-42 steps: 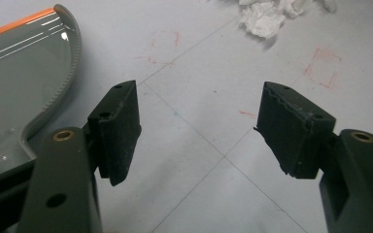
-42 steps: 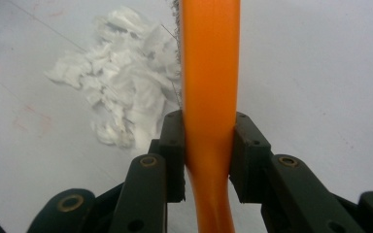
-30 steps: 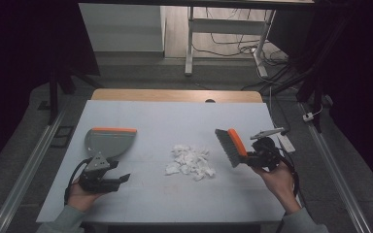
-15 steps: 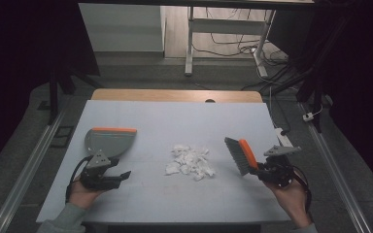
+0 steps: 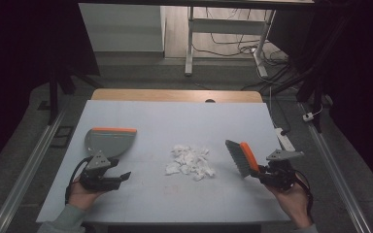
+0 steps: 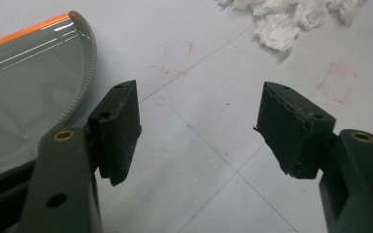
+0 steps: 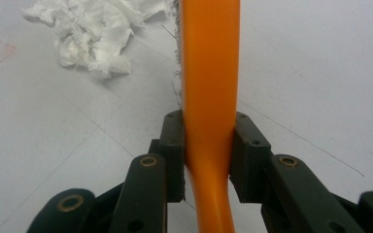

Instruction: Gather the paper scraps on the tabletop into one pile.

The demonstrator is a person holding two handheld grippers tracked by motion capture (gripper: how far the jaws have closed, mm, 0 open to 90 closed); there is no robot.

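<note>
The right hand-held gripper (image 5: 261, 174) is clamping the orange handle of a brush (image 5: 241, 157), its two black jaws pressing on either side of that handle, as the right gripper view shows close up (image 7: 209, 155). The brush (image 7: 209, 58) is reaching out ahead of this hand-held gripper, with its grey bristles hanging on the side facing the heap of paper scraps (image 5: 189, 162); whether the bristle tips are touching the tabletop (image 5: 175, 116) is hard to tell from the high view. In the right gripper view the scraps (image 7: 97, 34) are lying ahead and to the left of the jaws, just beside the bristle edge of the brush. The left hand-held gripper (image 5: 122, 177) is resting low over the tabletop with its jaws standing wide apart and nothing between them; in the left gripper view (image 6: 199, 131) only bare tabletop (image 6: 204, 160) with faint red marks is showing in the gap. A grey dustpan (image 5: 109, 141) with an orange lip is lying on the tabletop just beyond this hand-held gripper, and in its own view the dustpan (image 6: 24, 97) is sitting close beside the left jaw. The scraps (image 6: 291, 19) are lying ahead and to the right of the open jaws, between the two hand-held grippers.
</note>
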